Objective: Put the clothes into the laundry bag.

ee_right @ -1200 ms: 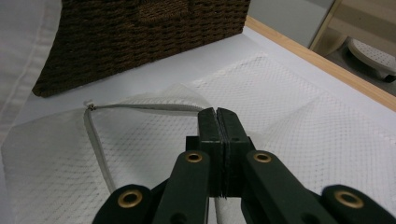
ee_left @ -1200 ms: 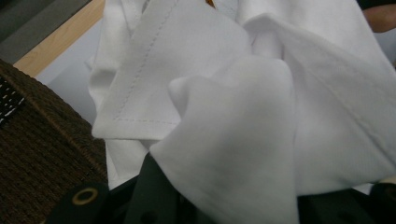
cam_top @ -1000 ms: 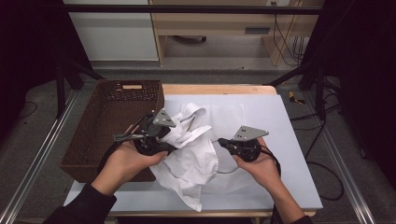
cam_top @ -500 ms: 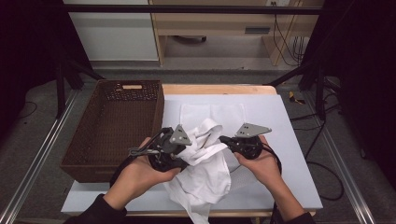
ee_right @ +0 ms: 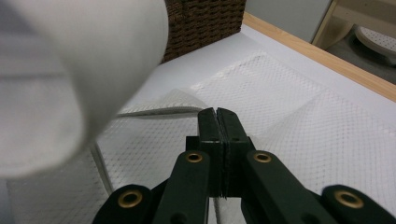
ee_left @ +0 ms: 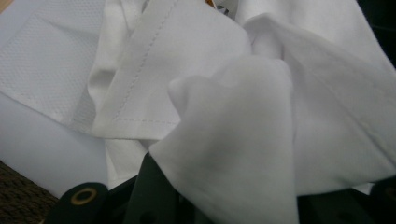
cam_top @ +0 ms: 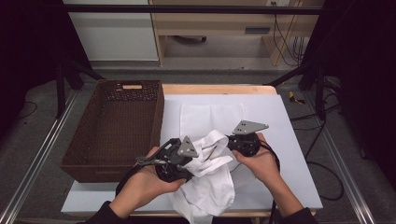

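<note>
Since a second ago, left gripper (cam_top: 198,156) shifted from beside the wicker basket (cam_top: 114,123) toward the table's (cam_top: 289,140) near edge, dragging the white garment (cam_top: 210,182) along. Now bunched at table centre, tail hanging over the edge at six o'clock, flat part at twelve. Left jaws buried in folds (ee_left: 233,140), apparently pinching cloth. Right gripper (ee_right: 217,122) pressed together, whether on fabric hard to tell. Probably light, limp, slippery; best taken at stitched hem (ee_left: 140,74).
</note>
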### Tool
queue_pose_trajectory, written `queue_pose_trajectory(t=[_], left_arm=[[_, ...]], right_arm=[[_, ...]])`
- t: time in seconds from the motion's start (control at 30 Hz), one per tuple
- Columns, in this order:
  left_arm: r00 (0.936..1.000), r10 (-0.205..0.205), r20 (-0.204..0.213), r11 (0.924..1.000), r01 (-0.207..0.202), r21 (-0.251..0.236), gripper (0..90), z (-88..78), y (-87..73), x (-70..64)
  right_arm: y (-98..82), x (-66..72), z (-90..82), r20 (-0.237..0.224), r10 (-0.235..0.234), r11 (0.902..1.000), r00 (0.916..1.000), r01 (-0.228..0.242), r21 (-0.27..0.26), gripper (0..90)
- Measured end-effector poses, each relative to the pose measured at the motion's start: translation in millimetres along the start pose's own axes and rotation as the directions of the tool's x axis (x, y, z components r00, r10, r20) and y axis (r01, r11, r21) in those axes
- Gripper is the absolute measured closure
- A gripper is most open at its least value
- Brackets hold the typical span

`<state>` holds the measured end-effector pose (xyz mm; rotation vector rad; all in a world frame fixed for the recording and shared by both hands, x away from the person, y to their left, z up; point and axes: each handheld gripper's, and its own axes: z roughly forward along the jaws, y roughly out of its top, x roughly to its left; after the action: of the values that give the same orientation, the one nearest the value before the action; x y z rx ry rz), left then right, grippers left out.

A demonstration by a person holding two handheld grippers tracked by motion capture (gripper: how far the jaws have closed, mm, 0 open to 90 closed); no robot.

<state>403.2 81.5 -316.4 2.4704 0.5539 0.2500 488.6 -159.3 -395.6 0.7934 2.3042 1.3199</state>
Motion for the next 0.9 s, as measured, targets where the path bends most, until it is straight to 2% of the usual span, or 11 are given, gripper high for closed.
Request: queue_pose_trajectory(t=[0.17,0.57,0.9], left_arm=[[0.9999,-0.004,0.015,0.9998,0.004,0.019,67.9,9.9,-3.9,0.2],[0.9994,-0.008,0.035,0.9994,0.007,0.033,67.9,20.8,-8.4,0.5],[0.9981,0.004,0.062,0.9991,-0.007,0.042,67.9,28.4,-2.1,-4.1]], right_arm=[[3.1,-0.2,-1.9,0.005,-0.004,1.0000,1.0000,0.004,0.000,90.0],[6.6,-5.1,-4.6,0.024,-0.010,1.0000,0.9997,0.010,0.002,90.0],[12.8,-5.9,-7.4,0.028,-0.014,0.9999,0.9995,0.015,-0.008,90.0]])
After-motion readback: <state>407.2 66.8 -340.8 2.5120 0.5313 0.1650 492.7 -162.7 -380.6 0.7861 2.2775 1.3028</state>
